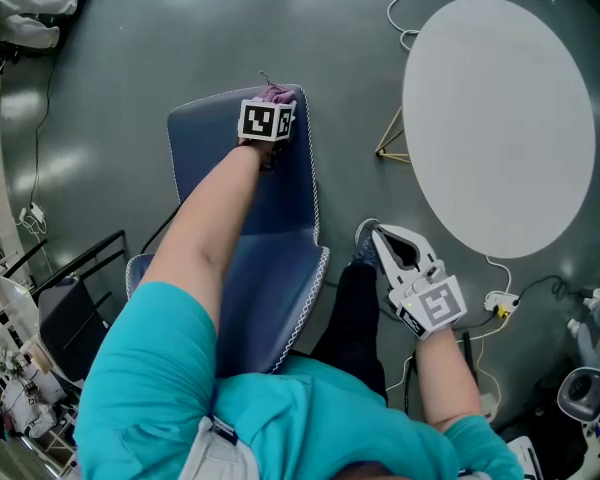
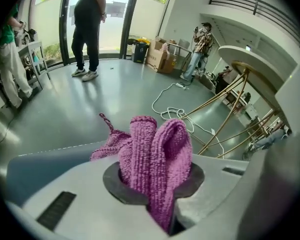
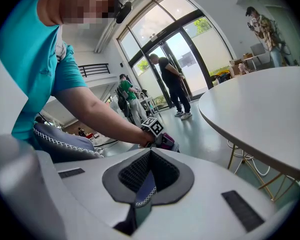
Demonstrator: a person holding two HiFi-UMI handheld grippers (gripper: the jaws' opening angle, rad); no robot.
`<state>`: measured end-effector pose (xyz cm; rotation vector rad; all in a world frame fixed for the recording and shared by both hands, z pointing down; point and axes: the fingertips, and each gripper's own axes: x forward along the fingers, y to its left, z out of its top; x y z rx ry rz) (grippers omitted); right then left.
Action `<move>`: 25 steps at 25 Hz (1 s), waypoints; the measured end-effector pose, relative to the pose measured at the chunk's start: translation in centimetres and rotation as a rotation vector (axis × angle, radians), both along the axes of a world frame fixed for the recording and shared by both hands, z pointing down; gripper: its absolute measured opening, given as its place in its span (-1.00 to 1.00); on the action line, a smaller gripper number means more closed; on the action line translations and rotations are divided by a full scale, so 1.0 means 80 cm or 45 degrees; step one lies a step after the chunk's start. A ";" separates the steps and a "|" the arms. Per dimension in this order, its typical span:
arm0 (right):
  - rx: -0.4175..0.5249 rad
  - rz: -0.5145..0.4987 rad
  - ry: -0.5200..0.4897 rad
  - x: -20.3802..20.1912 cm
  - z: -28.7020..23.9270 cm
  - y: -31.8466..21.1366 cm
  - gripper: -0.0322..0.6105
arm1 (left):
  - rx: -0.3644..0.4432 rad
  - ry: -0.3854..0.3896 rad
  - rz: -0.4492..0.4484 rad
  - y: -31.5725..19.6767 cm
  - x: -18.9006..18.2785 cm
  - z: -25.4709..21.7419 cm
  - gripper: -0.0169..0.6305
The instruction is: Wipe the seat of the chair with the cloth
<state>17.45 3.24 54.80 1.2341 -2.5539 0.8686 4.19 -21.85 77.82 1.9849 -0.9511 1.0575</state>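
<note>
A blue chair (image 1: 270, 203) with white stitched edges stands below me in the head view. My left gripper (image 1: 272, 108) rests at the seat's far edge, shut on a bunched purple cloth (image 1: 277, 94). In the left gripper view the cloth (image 2: 157, 159) bulges up between the jaws of that gripper (image 2: 160, 199), with the seat (image 2: 45, 159) just beyond. My right gripper (image 1: 372, 233) hangs to the right of the chair, off the seat, jaws together and holding nothing. The right gripper view shows its shut jaws (image 3: 145, 184), the chair's stitched edge (image 3: 65, 141) and the cloth (image 3: 167, 142).
A round white table (image 1: 500, 118) on thin brass legs (image 1: 390, 138) stands close on the right. White cables (image 1: 500, 303) trail across the grey floor. A black frame (image 1: 70, 298) stands left of the chair. A person (image 2: 87, 29) stands by the glass doors.
</note>
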 end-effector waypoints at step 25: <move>0.046 -0.055 -0.010 -0.035 -0.040 -0.032 -0.90 | -0.052 0.442 0.066 -0.010 -0.044 -0.155 -0.75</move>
